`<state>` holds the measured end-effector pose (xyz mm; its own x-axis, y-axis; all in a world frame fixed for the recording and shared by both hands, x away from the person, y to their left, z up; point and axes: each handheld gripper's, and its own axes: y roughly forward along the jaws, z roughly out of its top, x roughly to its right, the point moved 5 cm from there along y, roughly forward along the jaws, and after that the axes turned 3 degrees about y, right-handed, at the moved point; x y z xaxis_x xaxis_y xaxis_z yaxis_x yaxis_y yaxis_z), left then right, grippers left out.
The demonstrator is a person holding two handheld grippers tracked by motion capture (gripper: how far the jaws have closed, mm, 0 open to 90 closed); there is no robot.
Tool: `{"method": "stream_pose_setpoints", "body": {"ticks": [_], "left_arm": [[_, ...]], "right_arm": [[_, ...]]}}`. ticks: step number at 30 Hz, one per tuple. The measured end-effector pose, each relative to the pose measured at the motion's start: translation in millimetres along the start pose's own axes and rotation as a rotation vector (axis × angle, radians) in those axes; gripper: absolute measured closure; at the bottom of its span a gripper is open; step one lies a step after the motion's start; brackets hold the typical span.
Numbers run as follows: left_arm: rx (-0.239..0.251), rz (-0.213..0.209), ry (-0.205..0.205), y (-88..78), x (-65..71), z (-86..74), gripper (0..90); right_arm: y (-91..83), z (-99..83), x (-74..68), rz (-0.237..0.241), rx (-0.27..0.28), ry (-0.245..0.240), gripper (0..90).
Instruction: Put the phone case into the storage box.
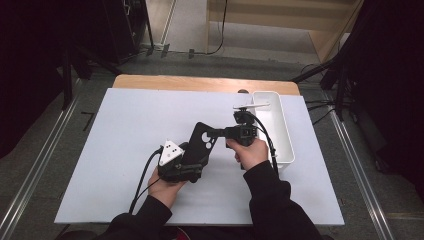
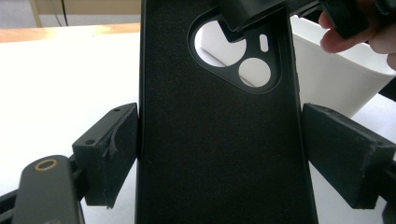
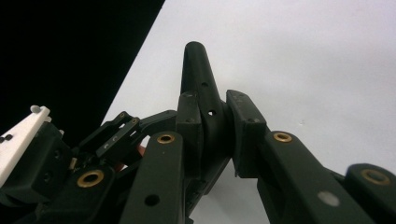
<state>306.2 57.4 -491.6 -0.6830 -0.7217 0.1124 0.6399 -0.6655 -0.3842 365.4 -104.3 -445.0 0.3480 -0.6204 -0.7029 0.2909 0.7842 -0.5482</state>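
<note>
Your left gripper [image 1: 192, 159] clamps the black phone case [image 1: 201, 142] across its width; your right gripper [image 1: 216, 133] pinches its far right edge. Just right stands a white bin [image 1: 286, 145] on the table [image 1: 125, 130].

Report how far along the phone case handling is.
Done: the black phone case is off the white table, clamped across its width by the left gripper. In hand: the right gripper has pinched the case's edge by the camera cutout. Left: whatever follows; the white bin stands beside it, nothing visibly placed inside.
</note>
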Motion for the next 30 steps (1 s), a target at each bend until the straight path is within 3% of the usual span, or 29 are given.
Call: {"method": "stream_pose_setpoints", "body": {"ticks": [3,12,17,23,30], "left_arm": [[0.01,0.018,0.027,-2.3,1.6,2.5,13.4],[-0.027,-0.062,-0.035,-1.0,0.0,7.1,12.2],[-0.093,-0.095,-0.065,-0.1,-1.7,7.6,11.8],[-0.104,-0.113,-0.07,-5.5,-5.4,11.2,10.4],[-0.157,-0.14,-0.066,-9.0,-9.5,13.7,10.7]], "right_arm": [[-1.9,0.2,-3.4,0.017,0.005,-0.006,74.5],[-8.6,0.9,-17.5,0.018,0.02,-0.048,74.7],[-12.3,2.5,-18.2,-0.019,0.043,-0.091,74.7],[-23.1,6.1,-17.3,-0.063,0.083,-0.125,74.6],[-29.8,7.5,-15.7,-0.102,0.108,-0.182,74.6]]}}
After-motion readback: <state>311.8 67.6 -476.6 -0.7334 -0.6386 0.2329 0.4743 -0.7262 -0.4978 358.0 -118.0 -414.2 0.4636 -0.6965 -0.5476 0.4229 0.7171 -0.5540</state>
